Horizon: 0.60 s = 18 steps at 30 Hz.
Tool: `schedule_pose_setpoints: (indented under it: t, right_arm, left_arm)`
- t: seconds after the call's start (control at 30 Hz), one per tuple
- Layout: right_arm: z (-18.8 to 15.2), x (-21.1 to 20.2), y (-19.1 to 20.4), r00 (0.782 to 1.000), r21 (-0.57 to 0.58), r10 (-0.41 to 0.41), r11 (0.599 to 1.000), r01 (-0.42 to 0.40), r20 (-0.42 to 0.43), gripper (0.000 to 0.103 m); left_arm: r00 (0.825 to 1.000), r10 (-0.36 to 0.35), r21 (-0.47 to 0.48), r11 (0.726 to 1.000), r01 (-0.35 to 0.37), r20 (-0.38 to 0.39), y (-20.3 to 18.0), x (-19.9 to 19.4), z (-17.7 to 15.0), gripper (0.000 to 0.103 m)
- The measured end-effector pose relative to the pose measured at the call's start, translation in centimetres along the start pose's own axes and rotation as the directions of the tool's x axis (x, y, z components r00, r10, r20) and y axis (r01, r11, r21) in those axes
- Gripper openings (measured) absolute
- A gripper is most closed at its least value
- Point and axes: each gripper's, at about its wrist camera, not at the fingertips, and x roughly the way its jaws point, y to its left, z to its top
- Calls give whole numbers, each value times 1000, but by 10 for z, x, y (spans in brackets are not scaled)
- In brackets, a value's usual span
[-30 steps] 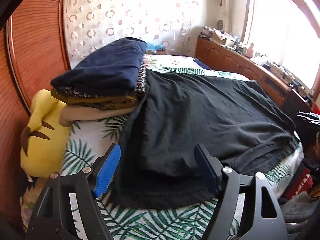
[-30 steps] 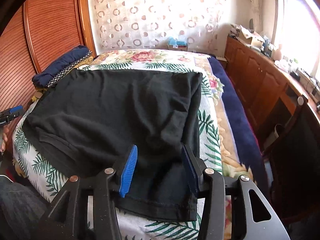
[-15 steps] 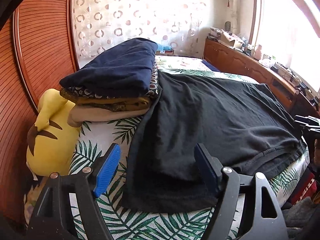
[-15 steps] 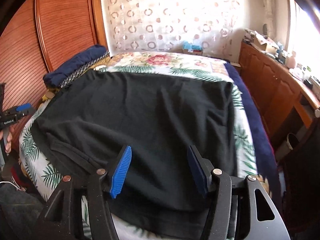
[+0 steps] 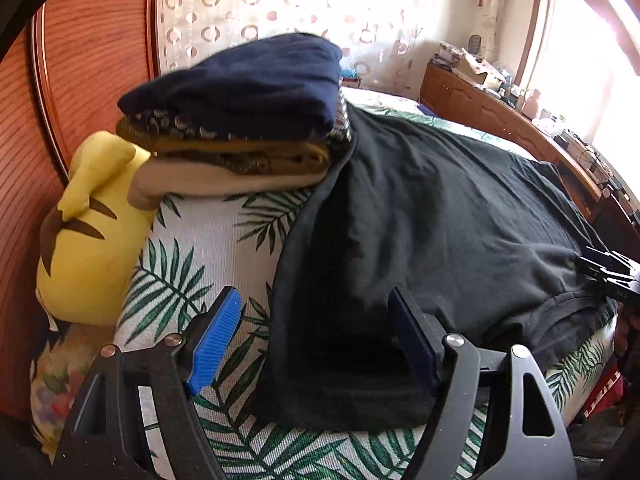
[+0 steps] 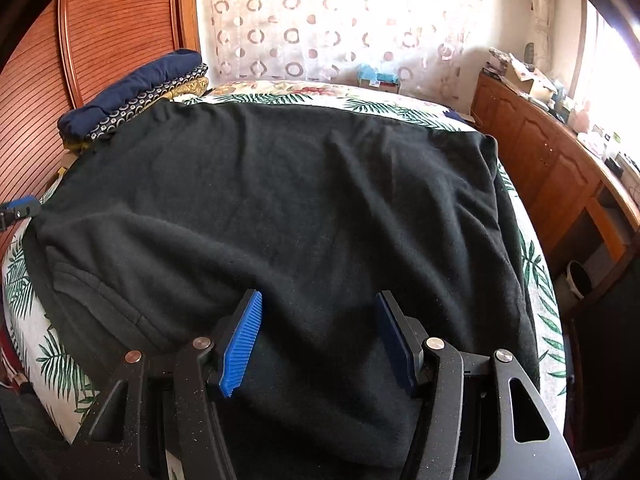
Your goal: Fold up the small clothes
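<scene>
Spanning the near corner of a black shirt point(image 5: 440, 220), the left claw point(image 5: 316, 328) is held wide open, with nothing gripped; its blue pad point(image 5: 216, 340) is seen over the leaf-print sheet point(image 5: 208, 248) and its dark pad over the cloth. Whether the pads touch the fabric cannot be told. Beyond the blue pad, a yellow plush point(image 5: 88, 240) is seen against the wooden headboard point(image 5: 92, 52), and ahead of the claw a stack of folded clothes point(image 5: 240, 120) is piled, its far side touched by the shirt's edge. The right claw point(image 6: 316, 336) is also open, its jaws having just been opening, and nothing is clamped; both pads are poised over the shirt's near hem, with the garment spread flat ahead across the bed. The stack is seen far ahead on the blue pad's side, and a wooden cabinet point(image 6: 552, 160) is ranged along the opposite side, under a bright window.
</scene>
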Motion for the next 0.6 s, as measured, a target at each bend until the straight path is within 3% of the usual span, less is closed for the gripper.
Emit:
schedule_pose_setpoints:
  t: [0.43,0.6]
  right_arm:
    - [-15,-9,3,999,16,-23,1000,22,46,67]
    - [-15,-12,1,999,18,-21,1000,20,47,67]
  left_arm:
    - [1000,-11,11,1000,11,-20,-2,10,-3,77]
    - [999,-45,29,999,46,-13,-8,10,-2,66]
